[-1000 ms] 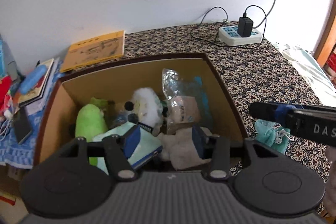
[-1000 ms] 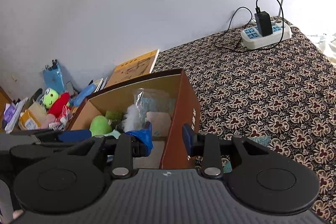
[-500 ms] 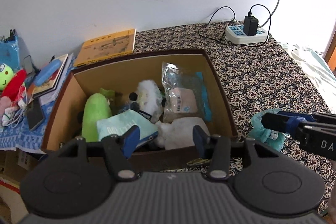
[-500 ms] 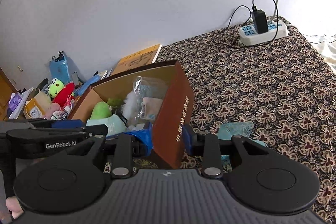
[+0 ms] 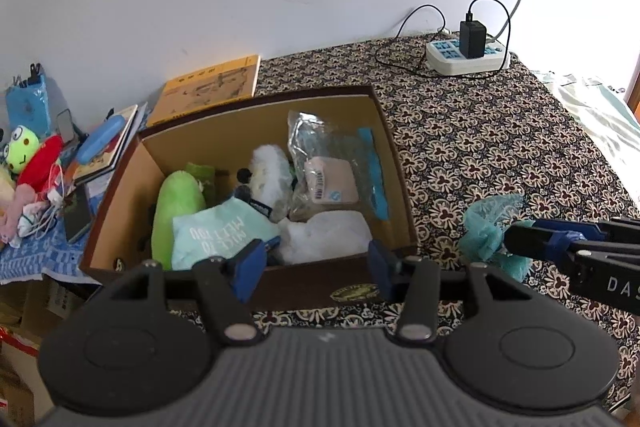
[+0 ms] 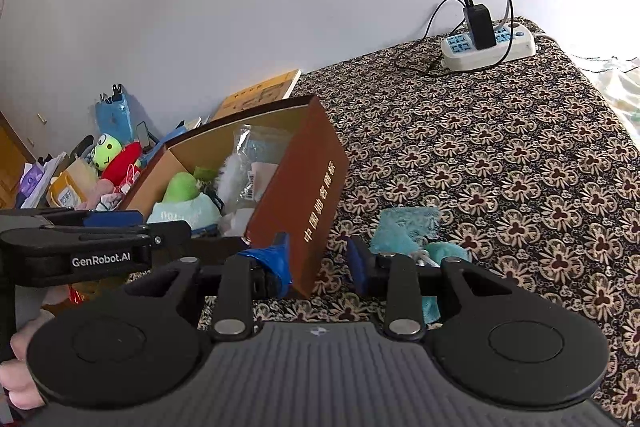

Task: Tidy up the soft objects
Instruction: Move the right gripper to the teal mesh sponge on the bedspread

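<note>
Several soft toys are already lying in the brown box point(image 5: 394, 163); a teal soft item point(image 6: 404, 231) is still waiting on the cloth right of it; the left gripper point(image 5: 316, 263) is opening, empty; the right gripper point(image 6: 320, 261) is standing slightly parted, holding nothing

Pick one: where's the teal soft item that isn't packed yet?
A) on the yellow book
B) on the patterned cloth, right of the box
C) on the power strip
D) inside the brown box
B: the teal soft item lies on the patterned cloth, outside the right wall of the brown box, by the right gripper.
</note>
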A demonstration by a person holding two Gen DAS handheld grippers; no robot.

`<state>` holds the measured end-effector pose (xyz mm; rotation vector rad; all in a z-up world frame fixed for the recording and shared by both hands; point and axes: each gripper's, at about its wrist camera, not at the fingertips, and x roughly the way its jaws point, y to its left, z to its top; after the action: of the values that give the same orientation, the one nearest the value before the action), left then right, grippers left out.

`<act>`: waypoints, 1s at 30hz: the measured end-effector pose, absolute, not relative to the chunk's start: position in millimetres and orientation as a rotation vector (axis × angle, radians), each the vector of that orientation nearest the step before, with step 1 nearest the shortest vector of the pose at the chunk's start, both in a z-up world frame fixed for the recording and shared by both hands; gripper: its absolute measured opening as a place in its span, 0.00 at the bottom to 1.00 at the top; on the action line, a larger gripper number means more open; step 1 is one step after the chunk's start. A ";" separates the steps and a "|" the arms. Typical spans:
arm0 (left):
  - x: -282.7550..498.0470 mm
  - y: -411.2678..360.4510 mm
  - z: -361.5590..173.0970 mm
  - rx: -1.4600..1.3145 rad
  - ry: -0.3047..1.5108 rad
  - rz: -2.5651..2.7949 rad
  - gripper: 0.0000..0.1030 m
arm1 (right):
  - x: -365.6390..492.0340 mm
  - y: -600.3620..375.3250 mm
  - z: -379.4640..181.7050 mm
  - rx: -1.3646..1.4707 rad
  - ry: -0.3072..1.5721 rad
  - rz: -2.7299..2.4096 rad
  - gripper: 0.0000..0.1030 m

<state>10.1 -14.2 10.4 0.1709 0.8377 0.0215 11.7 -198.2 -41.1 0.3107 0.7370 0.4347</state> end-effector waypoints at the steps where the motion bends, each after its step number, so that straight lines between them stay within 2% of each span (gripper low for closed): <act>1: 9.3 -15.8 10.1 0.171 0.840 0.023 0.49 | 11.2 -200.0 -42.0 0.307 0.737 0.434 0.15; 21: 3.1 -40.6 -4.8 0.180 0.911 -0.020 0.50 | 1.0 -234.3 -62.8 0.338 0.795 0.401 0.15; 30: -5.0 -66.1 -29.8 0.210 0.994 -0.136 0.52 | -9.3 -250.0 -81.2 0.303 0.848 0.327 0.15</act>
<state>-5.0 -66.1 -29.8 0.2103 0.9935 -0.1357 -9.3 -250.0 -81.2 0.3030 0.8482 0.3273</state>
